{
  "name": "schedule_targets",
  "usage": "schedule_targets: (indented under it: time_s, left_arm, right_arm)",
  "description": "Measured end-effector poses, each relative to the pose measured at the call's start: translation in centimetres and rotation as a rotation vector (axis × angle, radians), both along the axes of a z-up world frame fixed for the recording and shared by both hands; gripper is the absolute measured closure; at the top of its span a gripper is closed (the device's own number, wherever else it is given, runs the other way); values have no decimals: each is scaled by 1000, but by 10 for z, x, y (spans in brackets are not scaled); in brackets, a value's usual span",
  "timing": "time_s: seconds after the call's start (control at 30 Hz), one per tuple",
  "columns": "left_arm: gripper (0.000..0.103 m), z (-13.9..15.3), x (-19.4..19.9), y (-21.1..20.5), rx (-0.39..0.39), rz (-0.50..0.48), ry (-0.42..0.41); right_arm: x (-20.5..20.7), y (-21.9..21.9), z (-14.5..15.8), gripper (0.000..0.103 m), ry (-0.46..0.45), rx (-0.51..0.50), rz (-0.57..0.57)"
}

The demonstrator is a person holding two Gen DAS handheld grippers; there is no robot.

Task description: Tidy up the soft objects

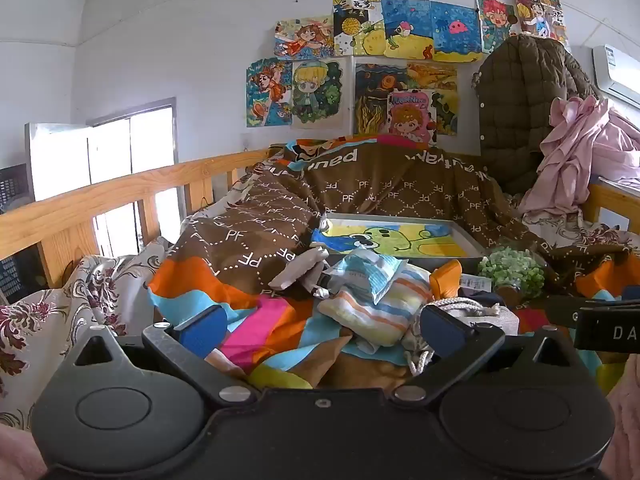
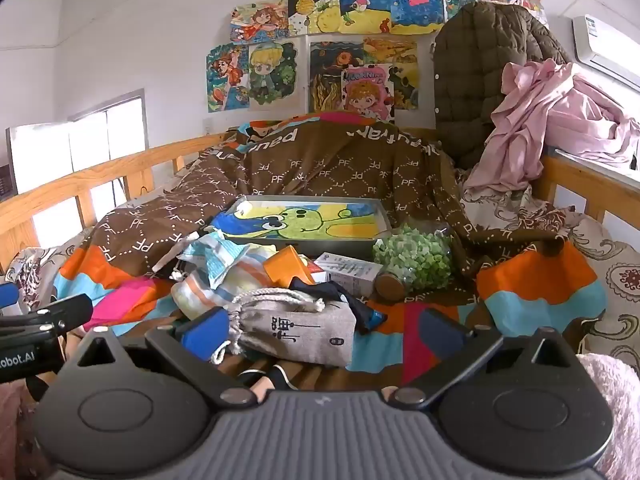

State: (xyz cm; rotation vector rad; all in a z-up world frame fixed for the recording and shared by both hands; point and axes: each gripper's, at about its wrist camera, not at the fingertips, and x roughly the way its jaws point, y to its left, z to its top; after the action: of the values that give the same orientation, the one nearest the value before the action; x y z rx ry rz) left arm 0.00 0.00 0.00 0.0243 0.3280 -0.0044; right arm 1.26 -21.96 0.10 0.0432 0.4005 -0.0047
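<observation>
- pouch (image 2: 296, 330): grey drawstring bag on the blanket (image 2: 536, 280), just ahead of the right gripper (image 2: 320, 330), between its fingers; long axis runs left-right, cinched mouth to the left.
- right jaws wide open, holding nothing; left gripper (image 1: 320, 326) likewise open and empty, facing the striped cloth (image 1: 376, 310).
- risk: closing on the loose cord (image 2: 224, 354) alone would let the pouch dangle or slip.
- clutter close behind: packet (image 2: 218, 258), boxes, tray (image 2: 384, 220); a drag could snag these.
</observation>
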Motion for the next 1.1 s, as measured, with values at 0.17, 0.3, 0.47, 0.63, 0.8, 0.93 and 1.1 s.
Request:
schedule_targets:
  time_s: [0.17,0.3,0.47,0.63,0.8,0.93,1.1]
  left_arm:
    - [1,0,0,0,3,1,-1]
    - [1,0,0,0,2,0,-2]
    - [1,0,0,0,1,0,-3]
    - [1,0,0,0,-1,2,-4]
    - [1,0,0,0,-2,0,-4]
    - [1,0,0,0,-2,-1,-4]
    - [1,0,0,0,-2,1,-5]
  right_arm:
    - [0,0,0,0,5,4,1]
    - [0,-1,0,0,6,6,0]
    - [1,0,-2,0,12,14,-3]
    - [1,-3,-1,0,14,16,-2]
    - [1,-3,-1,0,14,17,-3]
    - [1,-3,-1,0,14,18,-3]
    - [1,-3,-1,0,14,19,-3]
